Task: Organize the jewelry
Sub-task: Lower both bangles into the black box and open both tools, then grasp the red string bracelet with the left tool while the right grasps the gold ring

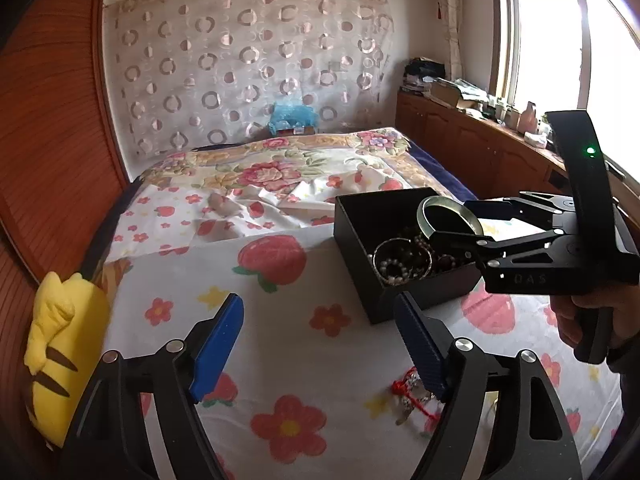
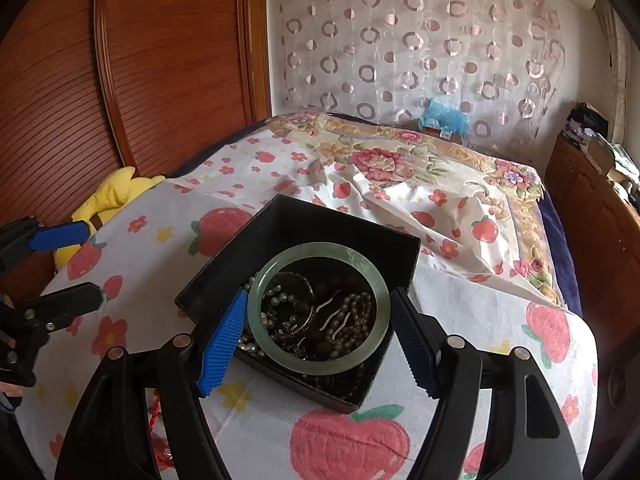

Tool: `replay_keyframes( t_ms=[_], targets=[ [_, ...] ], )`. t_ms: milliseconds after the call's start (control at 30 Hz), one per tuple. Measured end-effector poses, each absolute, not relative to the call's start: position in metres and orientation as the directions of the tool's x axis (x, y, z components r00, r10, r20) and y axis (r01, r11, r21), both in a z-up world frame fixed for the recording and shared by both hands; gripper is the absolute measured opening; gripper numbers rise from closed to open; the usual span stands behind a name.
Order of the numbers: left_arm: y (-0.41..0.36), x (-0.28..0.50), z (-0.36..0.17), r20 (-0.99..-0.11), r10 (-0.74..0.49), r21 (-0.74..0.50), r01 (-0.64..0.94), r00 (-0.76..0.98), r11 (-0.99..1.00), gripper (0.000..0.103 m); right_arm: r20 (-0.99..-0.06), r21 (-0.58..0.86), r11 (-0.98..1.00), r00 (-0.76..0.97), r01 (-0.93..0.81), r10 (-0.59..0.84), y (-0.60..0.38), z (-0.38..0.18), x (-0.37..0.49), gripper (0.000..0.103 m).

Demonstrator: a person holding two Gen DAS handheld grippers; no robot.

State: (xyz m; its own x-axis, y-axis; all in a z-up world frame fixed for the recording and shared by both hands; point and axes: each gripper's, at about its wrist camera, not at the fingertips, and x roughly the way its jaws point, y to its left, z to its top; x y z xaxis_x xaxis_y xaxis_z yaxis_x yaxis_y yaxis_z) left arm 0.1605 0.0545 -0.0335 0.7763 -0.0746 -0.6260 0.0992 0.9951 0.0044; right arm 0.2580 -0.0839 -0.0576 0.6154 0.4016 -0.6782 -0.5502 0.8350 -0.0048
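The right gripper (image 2: pixel 318 344) is seen w/ its blue pads (image 2: pixel 222 340) spread wide on either side of a pale green bangle (image 2: pixel 318 354), the left pad touching the rim; whether the right pad presses cannot be told, but since the bangle is carried tilted above the black box (image 2: pixel 280 224) in the left wrist view, it is judged to be pinched across its full width, prob. because a rigid ring can only be gripped that way. The bangle is held over the box, above a tangle of pearl and bead strands (image 2: pixel 352 312) already lying inside, so a drop-in appears to be intended. The box sits on the strawberry-print sheet (image 2: pixel 168 208) of the bed, near its front edge, presumably kept w/in easy reach of both hands. The left gripper (image 1: pixel 320 344) is spread open w/ nothing between its pads, hovering over bare sheet. Just beside its right finger a red-corded charm piece (image 1: pixel 408 390) lies on the sheet, approx. under the linkage; it is likely the next item to be collected. A yellow plush toy (image 1: pixel 60 344) rests at the bed's left edge, unrelated to the job.
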Motion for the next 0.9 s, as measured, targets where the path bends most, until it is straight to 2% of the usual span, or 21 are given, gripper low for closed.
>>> replay_keyframes(
  t_ms=[167,567,767,900],
  targets=[
    [0.058,0.152,-0.036,-0.629,-0.077,-0.002,0.097,0.774,0.995,0.076,-0.682,-0.007,0.840,0.617,-0.543,0.393,-0.084,-0.060,0.260,0.079],
    [0.053,0.133,-0.051,-0.652,-0.104,-0.015,0.125,0.751,0.992,0.076,-0.630,0.011,0.829,0.639,-0.560,0.441,-0.109,-0.049,0.207,0.079],
    [0.047,0.125,-0.065,-0.675,-0.122,-0.028,0.141,0.728,0.990,0.076,-0.670,0.011,0.791,0.583,-0.612,0.460,-0.112,-0.066,0.168,0.062],
    [0.044,0.120,-0.073,-0.688,-0.137,-0.043,0.149,0.712,0.988,0.076,-0.704,0.028,0.773,0.536,-0.634,0.466,-0.114,-0.081,0.146,0.060]
  ],
)
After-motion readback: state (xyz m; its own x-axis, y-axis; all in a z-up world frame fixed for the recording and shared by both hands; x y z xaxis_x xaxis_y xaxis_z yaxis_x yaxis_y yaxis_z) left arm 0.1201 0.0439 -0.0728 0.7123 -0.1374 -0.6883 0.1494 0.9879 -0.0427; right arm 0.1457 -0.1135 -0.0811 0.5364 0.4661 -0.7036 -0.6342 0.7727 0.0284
